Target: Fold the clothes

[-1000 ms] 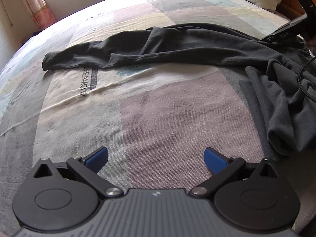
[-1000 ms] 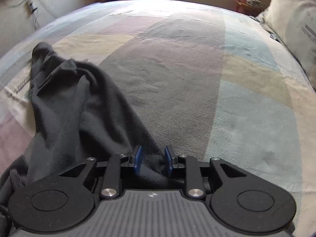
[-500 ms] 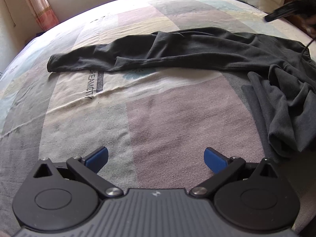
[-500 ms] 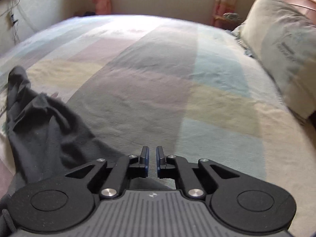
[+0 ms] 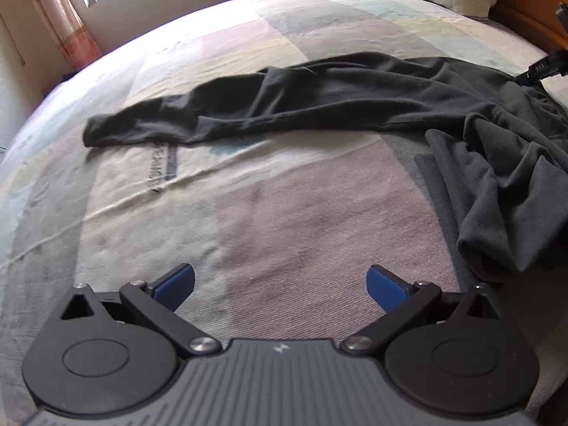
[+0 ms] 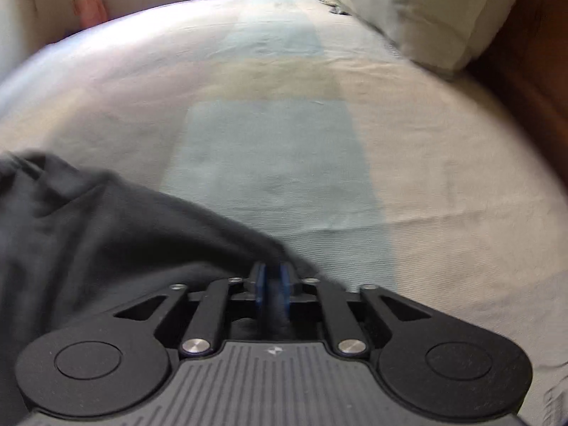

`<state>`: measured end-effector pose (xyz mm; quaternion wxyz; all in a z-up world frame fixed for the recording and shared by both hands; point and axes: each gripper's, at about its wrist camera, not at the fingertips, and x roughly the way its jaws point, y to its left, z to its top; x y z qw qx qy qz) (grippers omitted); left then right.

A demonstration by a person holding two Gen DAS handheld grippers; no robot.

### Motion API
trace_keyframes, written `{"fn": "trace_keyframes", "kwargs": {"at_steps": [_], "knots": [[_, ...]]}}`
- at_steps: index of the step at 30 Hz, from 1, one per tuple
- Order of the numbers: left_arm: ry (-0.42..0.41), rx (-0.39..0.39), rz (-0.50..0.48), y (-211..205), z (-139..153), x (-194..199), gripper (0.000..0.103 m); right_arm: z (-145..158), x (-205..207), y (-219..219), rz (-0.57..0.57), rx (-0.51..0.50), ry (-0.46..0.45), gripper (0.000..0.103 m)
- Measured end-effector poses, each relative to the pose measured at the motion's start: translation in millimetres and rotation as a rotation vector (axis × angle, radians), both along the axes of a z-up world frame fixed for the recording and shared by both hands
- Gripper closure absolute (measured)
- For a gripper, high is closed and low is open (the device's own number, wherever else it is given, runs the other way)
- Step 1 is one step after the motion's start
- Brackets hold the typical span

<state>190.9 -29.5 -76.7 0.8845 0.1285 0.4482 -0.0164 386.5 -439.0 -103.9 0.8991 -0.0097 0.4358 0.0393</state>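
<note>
**A:** ok so what's changing here? The right gripper [image 6: 272,280] is looking clamped now. A second ago its blue pads were standing a little apart over the cloth, and now they're pinching a bit of the dark garment [image 6: 106,234] between them.

**B:** Yep, it's biting an edge of the fabric. The view is also swinging toward the pillow [image 6: 419,10] and headboard side and going blurry, so I'm reading that as the person pulling that end across the bed [image 6: 277,149]. The long part of the garment [image 5: 319,96] is stretching out straighter than it was a second back, which fits.

**A:** So spreading it flat rather than folding?

**B:** That's my guess. It's lying in one long strip across the bedspread [image 5: 284,213], with a bunched-up heap [image 5: 504,191] at the near right end. Definitely not a neat folded stack right now.

**A:** And the left gripper [image 5: 280,284]?

**B:** Spread wide, holding nothing, hovering over bare bedspread, well clear of the cloth. It isn't really shifting between frames.

**A:** What's each cam giving you that the other isn't?

**B:** The left one is showing the whole layout: the far tip of the garment, the crumpled end, even a bit of the right gripper's body at the top right edge. The right one is only showing the pinch itself up close, which the left cam can't see at all.
</note>
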Motion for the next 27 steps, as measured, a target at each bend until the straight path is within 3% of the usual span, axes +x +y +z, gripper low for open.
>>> {"fn": "trace_keyframes", "kwargs": {"at_steps": [3, 8, 10, 12, 21, 27], "knots": [[-0.007, -0.004, -0.001, 2.1, 5.2, -3.4, 0.001, 13.6, -0.2, -12.0, -0.078, 0.064, 0.010, 0.096], [-0.031, -0.021, -0.035, -3.4, 12.5, -11.2, 0.001, 56.2, -42.1, 6.0, 0.030, 0.085, -0.040, 0.077], [-0.034, -0.034, -0.052, -6.4, 13.2, -16.5, 0.001, 72.5, -63.9, 16.6, 0.061, 0.103, -0.055, 0.053], [-0.030, -0.048, -0.067, -8.6, 12.9, -22.6, 0.001, 85.1, -86.5, 27.8, 0.088, 0.113, -0.062, 0.036], [-0.045, -0.066, -0.132, -15.4, 18.5, -51.9, 0.001, 92.4, -187.2, 83.3, 0.146, 0.171, -0.048, 0.025], [-0.024, -0.266, -0.127, -15.8, 2.9, -48.7, 0.001, 94.0, -229.5, 117.5, 0.167, 0.195, -0.077, 0.019]]}}
